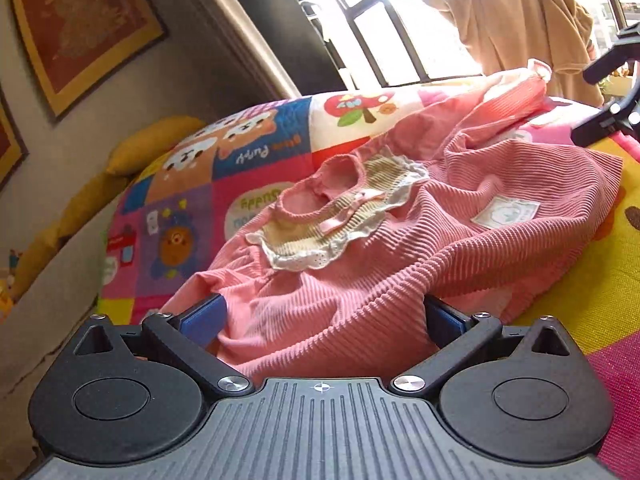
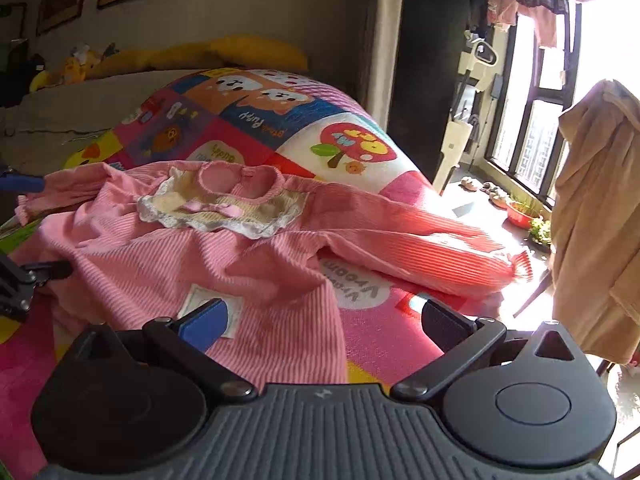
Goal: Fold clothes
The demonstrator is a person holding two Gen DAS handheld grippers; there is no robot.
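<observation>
A pink ribbed child's top point(image 1: 360, 280) with a cream lace collar point(image 1: 320, 216) and a white patch point(image 1: 506, 212) lies crumpled on a colourful cartoon quilt point(image 1: 180, 216). My left gripper point(image 1: 324, 316) is open, its blue pads either side of the garment's near edge. In the right wrist view the same top point(image 2: 168, 256) lies spread, one sleeve point(image 2: 420, 248) stretched to the right. My right gripper point(image 2: 324, 316) is open over the hem by the white patch point(image 2: 192, 300).
Yellow pillows point(image 2: 240, 54) lie along the bed's far side. A beige robe point(image 2: 596, 220) hangs by the bright window point(image 2: 532, 148). Potted plants point(image 2: 524, 212) stand on the sill. Framed pictures point(image 1: 84, 24) hang on the wall.
</observation>
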